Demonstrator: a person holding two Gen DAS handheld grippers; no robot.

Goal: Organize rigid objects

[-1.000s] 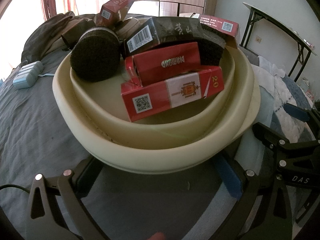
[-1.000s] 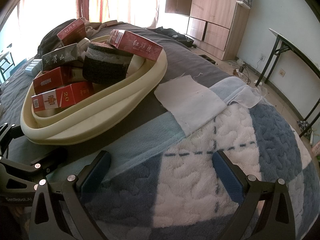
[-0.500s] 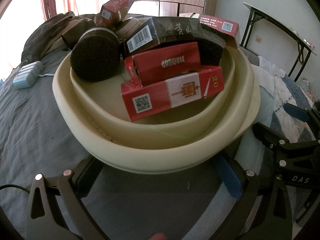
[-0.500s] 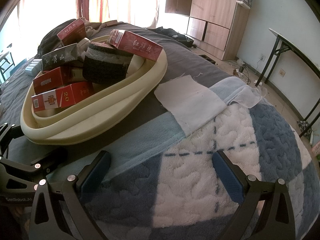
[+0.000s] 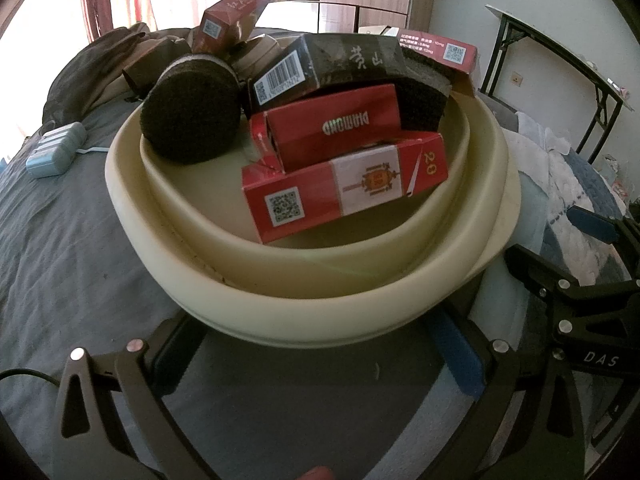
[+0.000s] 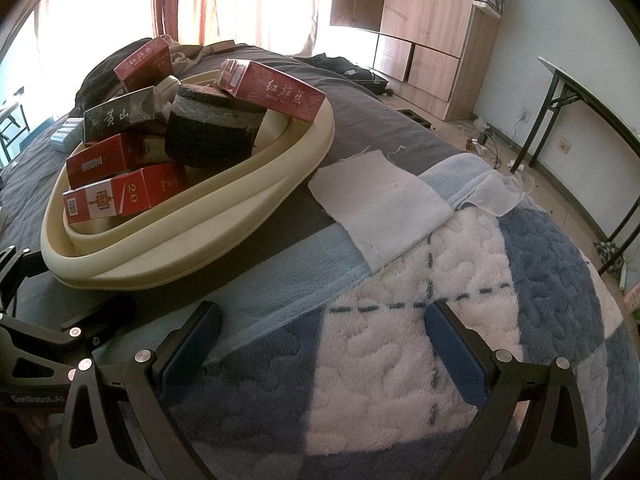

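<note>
A cream basin (image 5: 320,312) (image 6: 192,256) sits on the bed and holds several cigarette boxes and dark round scrub pads. A red box marked 20 (image 5: 344,188) (image 6: 120,196) lies at its front, a red Diamond box (image 5: 332,128) behind it, a black box (image 5: 332,68) (image 6: 120,116) above. A dark pad (image 5: 192,116) leans at the left, another (image 6: 212,136) under a red box (image 6: 276,92). My left gripper (image 5: 316,360) is open and empty just before the basin's rim. My right gripper (image 6: 320,344) is open and empty over the blanket, right of the basin.
A white cloth (image 6: 380,204) lies on the blue and white blanket (image 6: 460,320). A pale blue case (image 5: 56,148) lies on the grey sheet at the left. Dark clothes are piled behind the basin. A wooden wardrobe (image 6: 424,28) and a folding table (image 6: 592,100) stand beyond the bed.
</note>
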